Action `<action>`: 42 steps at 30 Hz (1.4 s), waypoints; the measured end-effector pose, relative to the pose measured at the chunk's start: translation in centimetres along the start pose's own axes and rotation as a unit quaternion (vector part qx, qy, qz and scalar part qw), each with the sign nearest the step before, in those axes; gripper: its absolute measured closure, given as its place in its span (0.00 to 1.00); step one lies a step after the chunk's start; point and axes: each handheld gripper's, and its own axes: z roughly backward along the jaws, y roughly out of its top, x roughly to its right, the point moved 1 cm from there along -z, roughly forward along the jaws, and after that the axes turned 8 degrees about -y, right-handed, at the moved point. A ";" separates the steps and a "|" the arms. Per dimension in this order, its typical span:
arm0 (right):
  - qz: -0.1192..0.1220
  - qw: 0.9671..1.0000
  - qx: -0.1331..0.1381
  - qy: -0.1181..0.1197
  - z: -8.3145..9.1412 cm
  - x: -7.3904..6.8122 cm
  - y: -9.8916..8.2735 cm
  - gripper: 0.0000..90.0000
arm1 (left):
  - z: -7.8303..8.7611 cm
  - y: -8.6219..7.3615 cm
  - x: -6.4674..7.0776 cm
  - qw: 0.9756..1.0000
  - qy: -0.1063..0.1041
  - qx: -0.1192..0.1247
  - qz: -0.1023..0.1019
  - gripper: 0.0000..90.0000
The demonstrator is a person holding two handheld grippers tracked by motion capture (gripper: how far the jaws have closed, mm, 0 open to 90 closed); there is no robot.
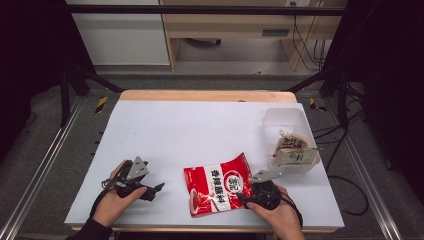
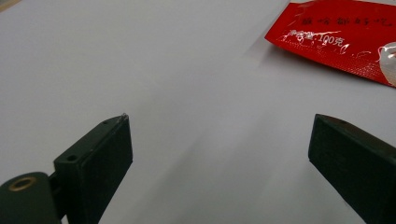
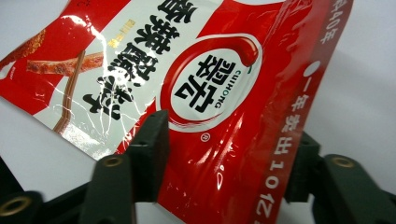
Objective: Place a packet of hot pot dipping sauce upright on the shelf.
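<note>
My right gripper [image 1: 248, 194]: at the near right of the white table [image 1: 200, 130], held in my right hand [image 1: 277, 212]. In the right gripper view its jaws stand either side of the red seasoning packet [image 3: 205, 93], the packet's right part running between them; the left jaw lies against the printed face, the right jaw sits behind the sealed edge. Whether they press on it or merely straddle it, I cannot tell.

My left gripper [image 1: 155, 189]: near left of the table, in my left hand [image 1: 114, 202], jaws spread wide with bare table between them and nothing held. The left gripper view shows a corner of the packet [image 2: 336, 39] lying well beyond the right jaw.

Red seasoning packet [image 1: 218, 185]: near centre of the table, red and white, black Chinese print, a round logo; glossy, creased, its right edge lifted.

Clear plastic container [image 1: 287, 122]: far right of the table, holding brown paper-labelled packs [image 1: 292, 150], apart from the red packet.
</note>
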 end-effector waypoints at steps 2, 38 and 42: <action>0.010 1.000 0.000 -0.006 0.1 0.0 0.1 0.61 | 0.0 0.0 0.0 1.000 0.000 -0.001 0.000 0.07; 0.215 0.974 0.061 -0.021 0.9 -2.9 16.3 1.00 | 1.9 -0.4 -1.2 1.000 0.008 0.020 0.022 0.09; 0.234 0.970 0.066 -0.017 1.5 -3.8 17.4 1.00 | 2.5 -0.1 -1.4 0.999 0.010 0.030 0.023 0.10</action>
